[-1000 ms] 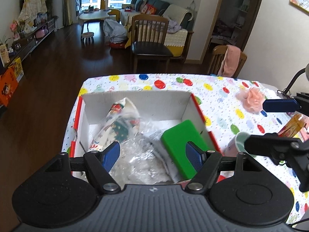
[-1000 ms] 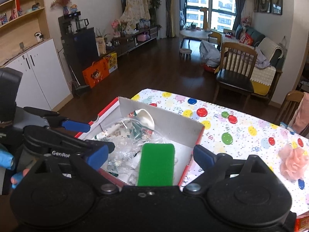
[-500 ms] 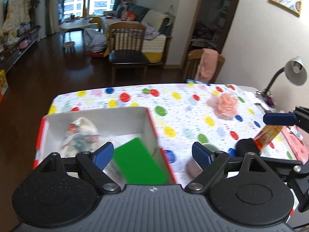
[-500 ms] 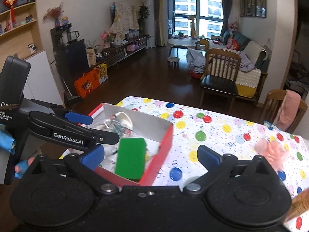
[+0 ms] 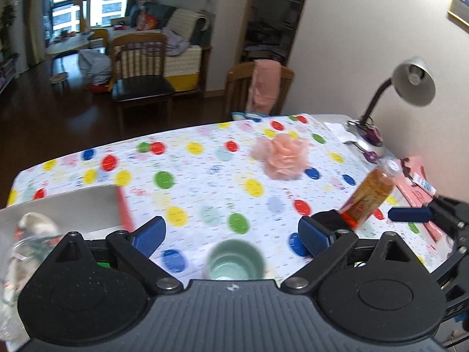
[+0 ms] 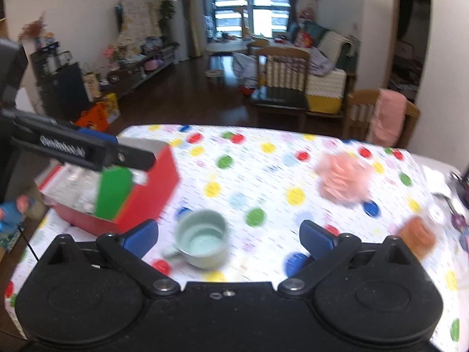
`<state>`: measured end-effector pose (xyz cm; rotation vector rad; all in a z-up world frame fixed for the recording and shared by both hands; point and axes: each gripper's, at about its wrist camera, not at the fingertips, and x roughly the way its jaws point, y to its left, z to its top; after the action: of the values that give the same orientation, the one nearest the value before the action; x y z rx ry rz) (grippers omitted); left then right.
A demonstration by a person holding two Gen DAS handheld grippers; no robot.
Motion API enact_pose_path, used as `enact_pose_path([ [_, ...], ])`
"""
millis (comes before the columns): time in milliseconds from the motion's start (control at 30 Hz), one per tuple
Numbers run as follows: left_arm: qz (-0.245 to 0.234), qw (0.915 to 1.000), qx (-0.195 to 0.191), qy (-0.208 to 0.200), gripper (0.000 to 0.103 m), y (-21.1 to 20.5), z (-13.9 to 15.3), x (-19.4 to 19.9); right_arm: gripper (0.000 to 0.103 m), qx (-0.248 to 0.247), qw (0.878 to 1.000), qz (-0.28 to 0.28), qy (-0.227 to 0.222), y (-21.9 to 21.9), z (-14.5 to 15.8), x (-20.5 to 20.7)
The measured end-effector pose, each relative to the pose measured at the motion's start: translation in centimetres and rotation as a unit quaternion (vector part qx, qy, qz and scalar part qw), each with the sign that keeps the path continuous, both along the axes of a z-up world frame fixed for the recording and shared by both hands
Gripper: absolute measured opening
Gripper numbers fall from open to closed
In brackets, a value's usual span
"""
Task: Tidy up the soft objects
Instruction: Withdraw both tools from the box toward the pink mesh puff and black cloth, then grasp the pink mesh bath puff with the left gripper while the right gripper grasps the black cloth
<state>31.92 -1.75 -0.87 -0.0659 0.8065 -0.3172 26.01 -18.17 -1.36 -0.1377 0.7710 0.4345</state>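
i see the table (image 6: pixel 263 176) in a dotted cloth, the red box (image 6: pixel 152 187) at its left end with a green sponge (image 6: pixel 112 193) and clear bags (image 5: pixel 26 243) inside. the pink puff (image 5: pixel 281 157) lies far right, well apart from the box. my left gripper (image 5: pixel 231 236) has just been opening, nothing between its jaws; my right gripper (image 6: pixel 228 234) gapes wide and empty over a mug (image 6: pixel 202 239)

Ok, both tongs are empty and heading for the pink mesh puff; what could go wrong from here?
The pale green ceramic mug sits close in front of the right tongs, so a low pass may clip it. The upright amber drink bottle stands near the pink mesh puff and could topple.
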Motion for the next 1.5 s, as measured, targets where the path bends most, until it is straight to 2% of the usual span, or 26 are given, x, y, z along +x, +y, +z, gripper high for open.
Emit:
enact_pose_path([
  [267,-0.045,0.9989,0.012,0.0,0.099,-7.2,-0.7,3.8,0.103,-0.022,0.999,-0.039,0.017,-5.8,-3.3,0.2],
  [433,-0.061,0.9979,0.014,0.016,0.099,-11.3,-1.6,7.0,0.103,-0.03,0.998,-0.056,0.03,-8.9,-5.6,0.4],
  [767,-0.092,0.9943,0.024,0.048,0.099,-17.9,-4.4,12.5,0.103,-0.034,0.996,-0.068,0.046,-11.4,-9.7,2.7],
  [967,-0.087,0.9937,0.008,0.071,0.099,-20.1,-6.3,16.4,0.103,-0.027,0.995,-0.069,0.066,-11.8,-12.4,4.7],
  [1100,-0.078,0.9944,0.022,0.068,0.099,-21.7,-7.4,19.1,0.103,-0.022,0.995,-0.071,0.074,-11.9,-13.8,5.8],
  [1233,-0.071,0.9936,0.02,0.086,0.099,-23.1,-8.6,22.2,0.103,-0.02,0.994,-0.071,0.08,-12.0,-14.9,6.7],
  [1400,-0.028,0.9932,-0.003,0.113,0.099,-23.3,-9.9,26.0,0.103,-0.018,0.994,-0.071,0.086,-12.1,-16.0,7.4],
  [1500,-0.002,0.9901,-0.022,0.138,0.099,-23.0,-10.6,28.3,0.103,-0.019,0.994,-0.069,0.088,-12.1,-16.5,7.6],
])
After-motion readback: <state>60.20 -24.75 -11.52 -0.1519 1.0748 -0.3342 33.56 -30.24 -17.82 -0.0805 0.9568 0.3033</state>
